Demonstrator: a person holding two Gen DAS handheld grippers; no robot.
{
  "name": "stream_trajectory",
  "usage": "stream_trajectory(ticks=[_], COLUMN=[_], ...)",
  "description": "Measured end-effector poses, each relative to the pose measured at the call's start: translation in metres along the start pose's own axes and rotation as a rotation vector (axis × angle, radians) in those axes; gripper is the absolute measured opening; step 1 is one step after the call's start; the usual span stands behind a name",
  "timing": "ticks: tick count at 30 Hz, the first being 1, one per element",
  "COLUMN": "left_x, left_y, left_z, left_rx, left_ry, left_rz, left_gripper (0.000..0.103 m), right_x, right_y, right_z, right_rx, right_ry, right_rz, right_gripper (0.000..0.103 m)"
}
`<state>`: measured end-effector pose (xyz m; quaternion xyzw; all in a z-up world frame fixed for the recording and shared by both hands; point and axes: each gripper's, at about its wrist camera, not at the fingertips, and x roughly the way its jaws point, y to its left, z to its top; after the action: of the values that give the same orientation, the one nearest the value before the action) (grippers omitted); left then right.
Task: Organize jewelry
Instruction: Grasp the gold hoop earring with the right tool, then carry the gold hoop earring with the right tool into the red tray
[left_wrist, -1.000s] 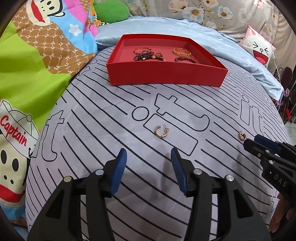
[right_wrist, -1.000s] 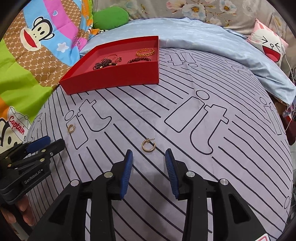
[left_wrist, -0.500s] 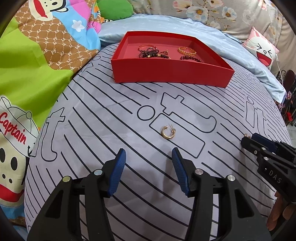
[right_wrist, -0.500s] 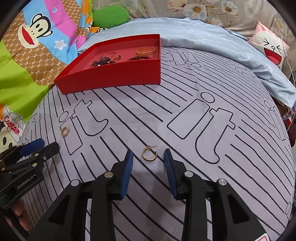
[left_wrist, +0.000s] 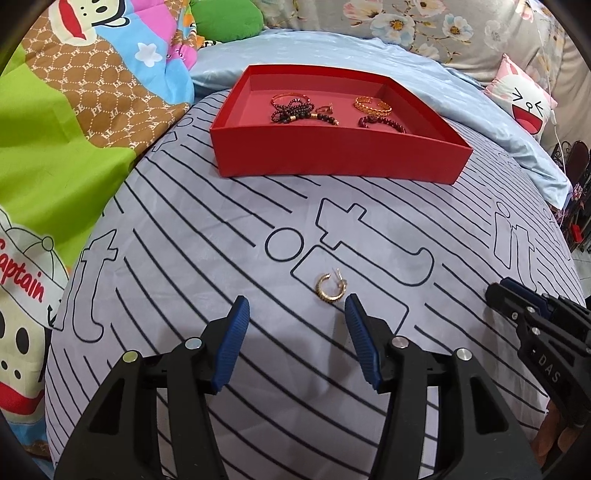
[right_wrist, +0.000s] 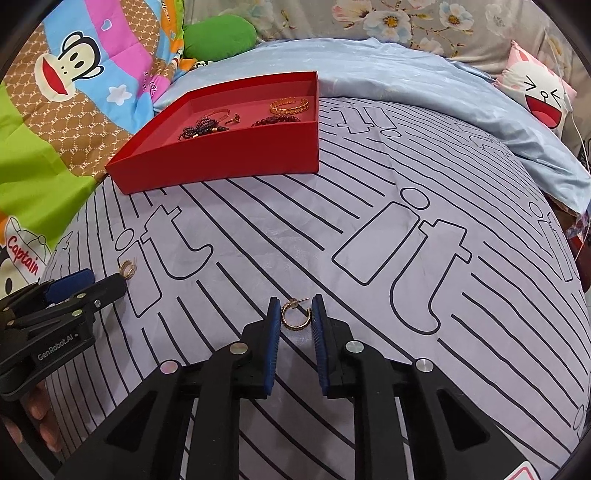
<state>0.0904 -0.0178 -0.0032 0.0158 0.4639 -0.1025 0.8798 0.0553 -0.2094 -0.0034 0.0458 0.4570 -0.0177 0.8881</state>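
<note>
A red tray (left_wrist: 332, 158) at the back of the striped bedspread holds several bracelets (left_wrist: 373, 105); it also shows in the right wrist view (right_wrist: 221, 162). A gold hoop earring (left_wrist: 330, 290) lies just ahead of my open left gripper (left_wrist: 295, 310), near its right fingertip. A second gold hoop earring (right_wrist: 295, 317) lies between the fingertips of my right gripper (right_wrist: 295, 308), whose jaws stand narrowly apart on either side of it, not clamped. The left gripper (right_wrist: 88, 284) shows in the right wrist view beside its earring (right_wrist: 128, 268); the right gripper body (left_wrist: 535, 317) shows in the left wrist view.
A colourful cartoon quilt (left_wrist: 74, 110) and a green cushion (left_wrist: 221, 18) lie to the left. A light blue sheet (right_wrist: 406, 74) and a pink face pillow (right_wrist: 546, 99) lie behind and to the right. The bed edge drops off at far right (left_wrist: 576, 236).
Both grippers moved forward toward their earrings. The right gripper's jaws narrowed around its earring, which now sits between the fingertips. The left gripper stayed wide open.
</note>
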Motion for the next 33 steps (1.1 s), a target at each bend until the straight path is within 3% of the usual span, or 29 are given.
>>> stream_trajectory(ticks=[8,15,33], left_x=[0.005,0.006,-0.01], left_y=[-0.006,-0.006,-0.012], left_z=[0.004,0.008,0.011], left_rx=[0.024,0.031,0.038], left_ry=[-0.011,-0.009,-0.01], left_rz=[0.004,-0.016,-0.039], left_gripper=[0.046,0.017,0.016], right_x=[0.0,0.0,-0.018], right_y=[-0.001,0.003,0.027], right_z=[0.001,0.001,0.006], right_rx=[0.01,0.014,-0.024], right_ry=[0.002,0.011,-0.011], right_rz=[0.008,0.038,0.103], right_gripper=[0.016,0.016,0.016])
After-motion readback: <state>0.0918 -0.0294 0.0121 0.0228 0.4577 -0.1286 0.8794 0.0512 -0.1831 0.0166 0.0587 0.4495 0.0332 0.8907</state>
